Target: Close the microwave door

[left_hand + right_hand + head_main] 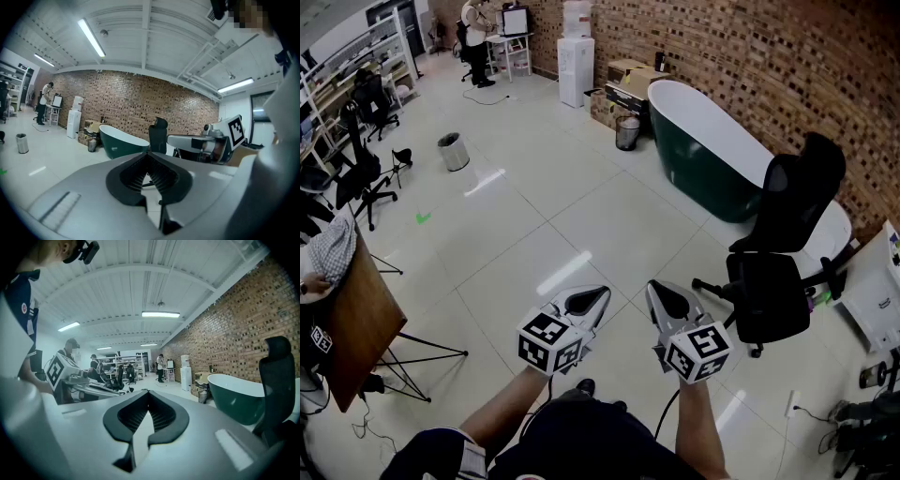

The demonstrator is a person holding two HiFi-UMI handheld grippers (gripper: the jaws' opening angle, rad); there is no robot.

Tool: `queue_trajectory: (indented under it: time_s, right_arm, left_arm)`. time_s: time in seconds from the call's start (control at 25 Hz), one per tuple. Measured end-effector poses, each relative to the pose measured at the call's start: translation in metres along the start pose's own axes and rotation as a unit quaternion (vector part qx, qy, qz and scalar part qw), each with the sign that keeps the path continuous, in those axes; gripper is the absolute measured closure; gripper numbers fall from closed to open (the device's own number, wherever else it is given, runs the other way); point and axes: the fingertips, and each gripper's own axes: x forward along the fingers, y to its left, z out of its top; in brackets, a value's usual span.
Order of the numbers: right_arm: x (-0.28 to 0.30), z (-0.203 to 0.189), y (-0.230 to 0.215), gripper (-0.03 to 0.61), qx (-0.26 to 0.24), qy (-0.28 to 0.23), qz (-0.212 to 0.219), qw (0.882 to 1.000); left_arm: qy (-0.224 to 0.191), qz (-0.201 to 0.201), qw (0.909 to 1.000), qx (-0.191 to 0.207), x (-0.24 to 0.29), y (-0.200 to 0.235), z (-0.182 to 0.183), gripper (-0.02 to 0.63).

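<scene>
**Both grippers closed and empty above open floor**

In the head view the left gripper [596, 294] and the right gripper [658, 287] are held side by side at 6 o'clock. They are apart from each other, and both point toward 12 over the pale tiled floor [525, 216].

The left gripper view shows the left gripper [150, 153] with its jaw tips met and nothing between them. Only the ribbed hollow behind the tips is open. The right gripper view shows the same of the right gripper [148, 393]: tips together, holding nothing.

A dark green freestanding bathtub with a white inside [708, 159] stands at 2 o'clock against the red-brown brick wall [750, 56]. A black swivel office chair [778, 262] stands at 3 o'clock, near the right gripper. A white water dispenser [577, 52] stands at 12 o'clock and a small silver bin [453, 152] at 10 o'clock. A brown wooden counter [358, 323] is at 8 o'clock.

The microwave shows in none of the views, so its place cannot be told.
</scene>
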Motion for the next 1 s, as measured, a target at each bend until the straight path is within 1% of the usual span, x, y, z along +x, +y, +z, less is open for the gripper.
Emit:
queue_trajectory:
  time_s: [0.16, 0.28, 0.48, 0.64, 0.76, 0.84, 1.0]
  right_arm:
    - [-0.005, -0.002, -0.003, 0.577, 0.002, 0.002, -0.010, 1.000]
    - [-0.014, -0.005, -0.005, 0.577, 0.006, 0.003, -0.026, 1.000]
    - [-0.039, -0.009, -0.015, 0.577, 0.013, -0.001, -0.073, 0.997]
    - [-0.067, -0.013, -0.027, 0.577, 0.021, -0.003, -0.118, 0.993]
    - [-0.092, -0.013, -0.034, 0.577, 0.027, -0.006, -0.151, 0.988]
    - [-0.112, -0.012, -0.039, 0.577, 0.031, -0.008, -0.179, 0.983]
    - [-0.156, -0.018, -0.049, 0.577, 0.048, -0.012, -0.245, 0.968]
  left_arm:
    - [0.004, -0.010, 0.9999, 0.004, 0.004, -0.004, 0.000, 0.601]
    - [0.008, -0.027, 0.9996, 0.009, 0.007, -0.010, 0.000, 0.601]
    - [0.016, -0.071, 0.9971, 0.021, 0.019, -0.031, -0.002, 0.601]
    - [0.023, -0.113, 0.9929, 0.031, 0.032, -0.055, -0.002, 0.601]
    - [0.028, -0.146, 0.9881, 0.040, 0.041, -0.076, 0.000, 0.601]
    - [0.033, -0.173, 0.9833, 0.047, 0.048, -0.094, 0.000, 0.601]
    - [0.048, -0.238, 0.9680, 0.061, 0.063, -0.134, -0.004, 0.601]
